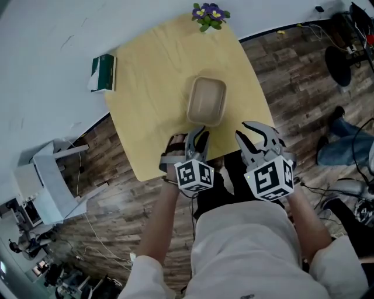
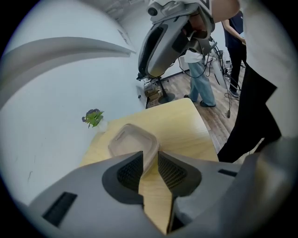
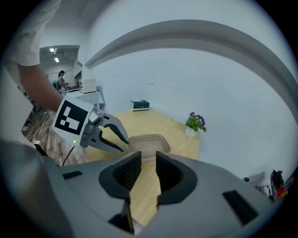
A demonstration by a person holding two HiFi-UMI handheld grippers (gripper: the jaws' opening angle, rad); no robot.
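A shallow beige pulp tray (image 1: 206,100) lies empty on the light wooden table (image 1: 152,87), a little back from its near edge. My left gripper (image 1: 198,135) hovers over that near edge just short of the tray, jaws open and empty. In the left gripper view the tray (image 2: 130,142) sits right beyond the gripper (image 2: 149,160). My right gripper (image 1: 248,131) is held beside it, off the table's right near corner, open with nothing in it. The right gripper view (image 3: 148,162) looks across at the tray (image 3: 148,142) and at the left gripper (image 3: 116,138) with its fingers spread.
A small potted plant with purple flowers (image 1: 210,14) stands at the table's far edge by the white wall. A green box (image 1: 104,72) lies off the table's left corner. White furniture (image 1: 52,175) and cables sit on the wood floor at left; a person's legs (image 1: 345,146) at right.
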